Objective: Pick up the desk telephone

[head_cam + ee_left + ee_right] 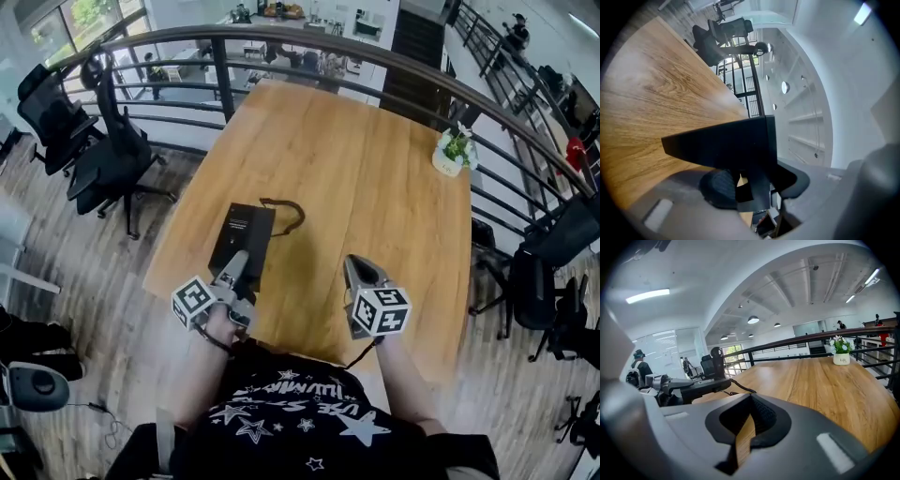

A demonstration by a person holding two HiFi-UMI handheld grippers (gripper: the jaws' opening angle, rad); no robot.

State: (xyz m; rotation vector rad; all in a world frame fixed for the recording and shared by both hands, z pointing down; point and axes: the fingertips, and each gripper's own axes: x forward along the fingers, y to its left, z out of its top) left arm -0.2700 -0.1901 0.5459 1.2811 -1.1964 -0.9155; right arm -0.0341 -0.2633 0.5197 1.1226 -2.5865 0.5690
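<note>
Wooden table [375,169] by a railing [281,36]; left gripper [235,266] jaws clamping desk telephone [242,228]; right gripper [361,267] jaws seemingly closed, empty.

- Pale wood with clear grain, smooth, softly sheened: the worktop [375,187] beneath the right tool [362,266].
- Matt black plastic: the desk telephone [242,230] in the left tool [238,262].
- Matt grey plastic shell, ribbed black pads [763,416]: the right tool.
- Dark metal: the railing [281,36] beyond.

Bright, even light from windows [84,19] and ceiling strip [647,296]; soft shadows; heavy fisheye bending, dark vignette corners; close foreground blurred
</note>
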